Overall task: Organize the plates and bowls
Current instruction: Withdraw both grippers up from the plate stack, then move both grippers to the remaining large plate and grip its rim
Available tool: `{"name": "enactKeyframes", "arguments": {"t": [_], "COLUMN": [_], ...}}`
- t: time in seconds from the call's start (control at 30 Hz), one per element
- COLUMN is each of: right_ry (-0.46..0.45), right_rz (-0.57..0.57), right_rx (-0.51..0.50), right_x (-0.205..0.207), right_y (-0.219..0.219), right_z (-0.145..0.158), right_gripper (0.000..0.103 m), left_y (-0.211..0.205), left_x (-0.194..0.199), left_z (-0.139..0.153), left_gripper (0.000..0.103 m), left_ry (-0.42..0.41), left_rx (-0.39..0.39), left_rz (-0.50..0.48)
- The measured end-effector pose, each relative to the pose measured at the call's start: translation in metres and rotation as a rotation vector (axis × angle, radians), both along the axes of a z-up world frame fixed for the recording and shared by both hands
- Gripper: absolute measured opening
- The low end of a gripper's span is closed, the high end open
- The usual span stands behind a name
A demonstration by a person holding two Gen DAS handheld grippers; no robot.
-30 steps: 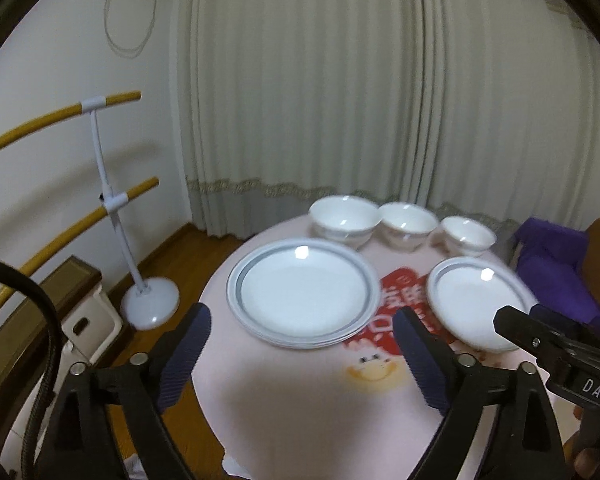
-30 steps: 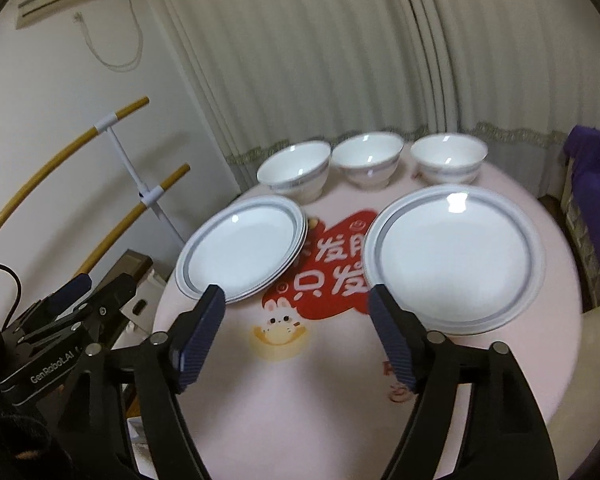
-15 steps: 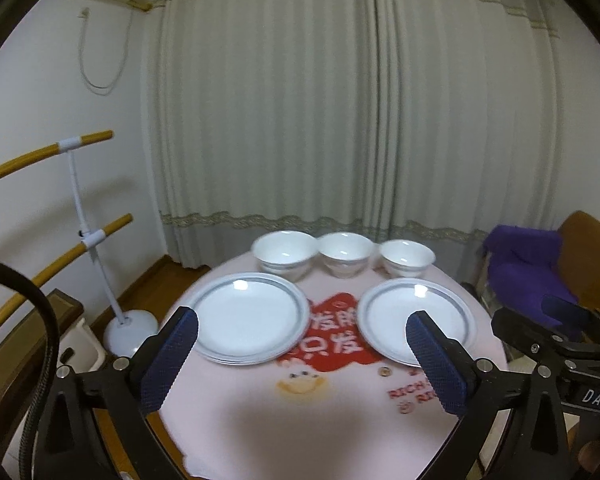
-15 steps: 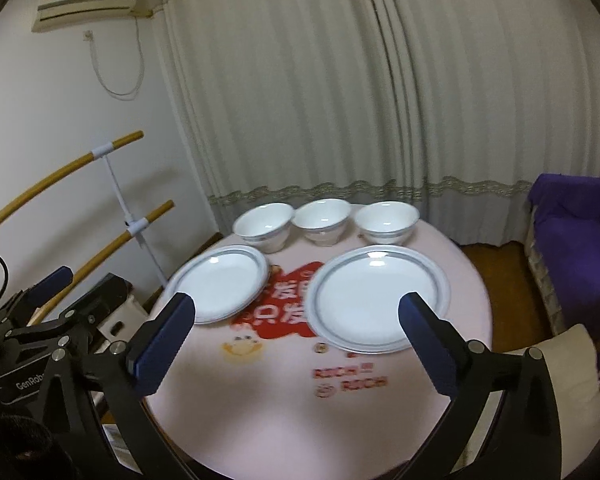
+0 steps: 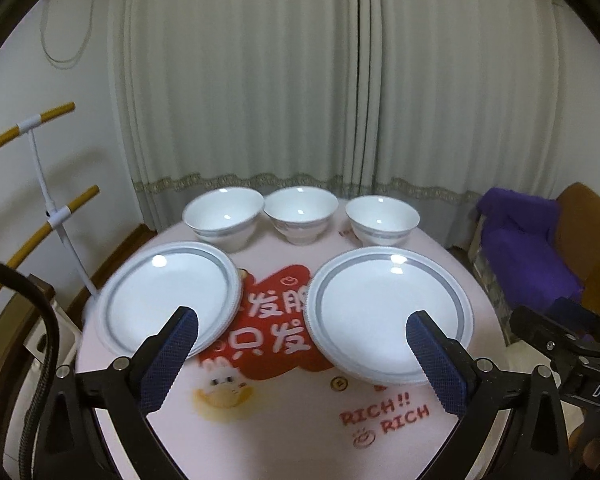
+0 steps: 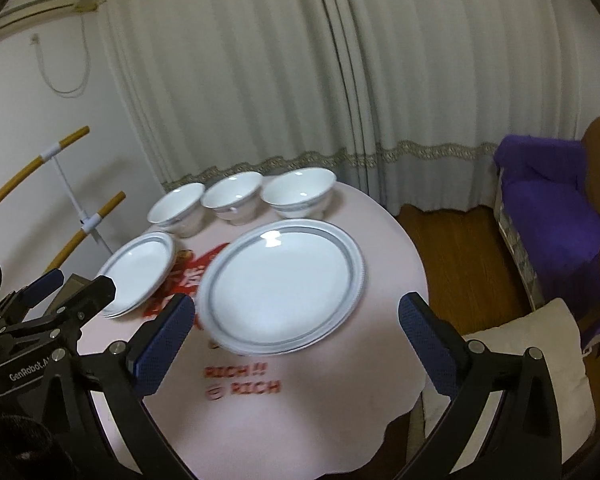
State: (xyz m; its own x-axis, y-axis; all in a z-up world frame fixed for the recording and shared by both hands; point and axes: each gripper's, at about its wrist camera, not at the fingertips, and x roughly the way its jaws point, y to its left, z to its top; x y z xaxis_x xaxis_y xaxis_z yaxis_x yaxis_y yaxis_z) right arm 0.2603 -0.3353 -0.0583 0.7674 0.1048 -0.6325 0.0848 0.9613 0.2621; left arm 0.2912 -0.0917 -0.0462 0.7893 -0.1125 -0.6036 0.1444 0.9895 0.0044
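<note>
The left gripper [image 5: 302, 334] hangs above the near edge of the round table [image 5: 268, 420], jaws spread wide and empty, pointing down toward the red print on the pink tablecloth [image 5: 260, 440]. The right gripper [image 6: 296, 320] is likewise spread wide with nothing between its fingers, aimed at the right plate [image 6: 282, 286].

That plate lies flat on the right half of the table; the left plate [image 5: 168, 294] lies flat on the left half, apart from it across the red print. Both are round, so neither has a long axis. Behind the plates, along the table's far edge, three bowls [image 5: 300, 214] stand upright in a row, mouths up, close together.
</note>
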Motion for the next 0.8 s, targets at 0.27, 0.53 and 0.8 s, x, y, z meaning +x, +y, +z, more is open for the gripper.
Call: {"name": "enactKeyframes", "arguments": {"t": [0.27, 0.53, 0.8], "right_ry": [0.072, 0.143, 0.176], "right_rz": [0.004, 0.020, 0.025], "right_rx": [0.019, 0.032, 0.023], "right_x": [0.046, 0.081, 0.098], "right_y": [-0.026, -0.030, -0.033], "right_z": [-0.040, -0.075, -0.090], "right_gripper": [0.103, 0.103, 0.103], "left_y": [-0.024, -0.030, -0.039], "left_x": [0.097, 0.156, 0.183], "left_z": [-0.042, -0.082, -0.103], "left_gripper": [0.102, 0.102, 0.102], "left_ry": [0.133, 0.238, 0.278], "left_rx": [-0.023, -0.025, -0.008], "left_rz": [-0.014, -0.001, -0.021]}}
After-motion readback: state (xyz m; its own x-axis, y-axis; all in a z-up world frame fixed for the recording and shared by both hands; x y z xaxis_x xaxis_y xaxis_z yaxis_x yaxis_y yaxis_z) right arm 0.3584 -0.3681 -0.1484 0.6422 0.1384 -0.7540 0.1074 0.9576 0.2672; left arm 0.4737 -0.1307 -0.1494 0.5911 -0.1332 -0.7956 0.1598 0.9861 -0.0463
